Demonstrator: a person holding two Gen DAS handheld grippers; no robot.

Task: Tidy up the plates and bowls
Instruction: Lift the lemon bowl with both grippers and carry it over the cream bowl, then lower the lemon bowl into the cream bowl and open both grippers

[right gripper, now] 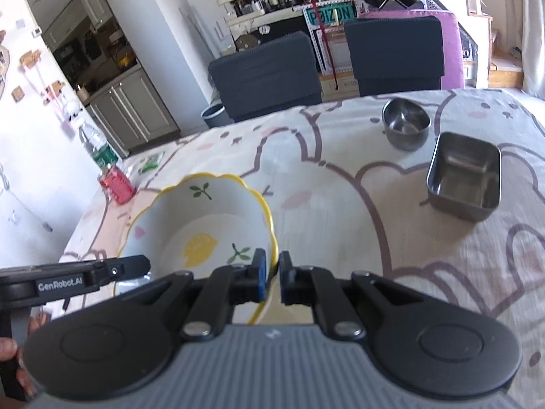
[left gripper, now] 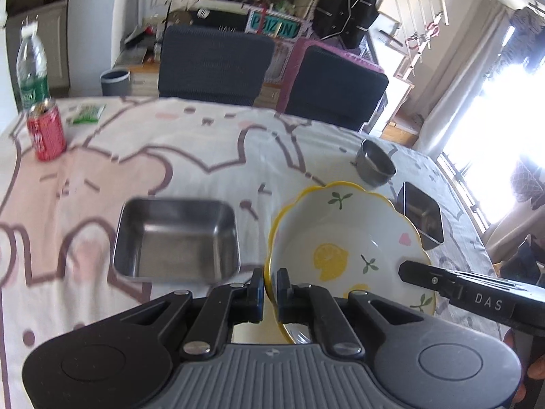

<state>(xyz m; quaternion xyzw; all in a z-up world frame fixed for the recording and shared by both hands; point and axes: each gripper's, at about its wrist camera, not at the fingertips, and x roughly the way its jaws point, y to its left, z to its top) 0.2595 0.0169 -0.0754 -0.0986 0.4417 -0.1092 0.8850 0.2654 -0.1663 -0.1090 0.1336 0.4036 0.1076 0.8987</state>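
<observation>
Ceramic bowl: white lemon-print bowl [left gripper: 344, 238] with a scalloped yellow rim, gripped on opposite sides of its rim by both grippers and tilted; whether it touches the tablecloth cannot be told.
Left gripper: left gripper [left gripper: 270, 288] has its jaws nearly closed, pads pinching the bowl's near-left rim, one inside the wall and one outside.
Right gripper: right gripper [right gripper: 272, 274] is likewise almost shut, clamped on the bowl's right rim; in the left wrist view its black finger reaches over the bowl's right edge.
Hands: fingertips of the person show at the outer edges of both views, behind the gripper bodies.
Square steel tray, left: shallow stainless rectangular dish [left gripper: 177, 240] sits on the cloth just beside the bowl's left side, blurred.
Square steel tray, right: second stainless rectangular container [right gripper: 465, 182] stands to the right of the bowl, apart from it.
Round steel bowl: small round stainless bowl [right gripper: 405, 124] stands just beyond that container, near the far edge.
Tablecloth: pale cartoon-print tablecloth [left gripper: 190, 143] with pink and brown outlines covers the table.
Far-left corner: red soda can [left gripper: 46, 133], a clear water bottle [left gripper: 32, 68] behind it, and a green packet [left gripper: 87, 114] beside them, well apart from the dishes.
Beyond the table: two dark blue chairs [left gripper: 214, 64], a grey waste bin [left gripper: 115, 81], then cluttered shelves.
</observation>
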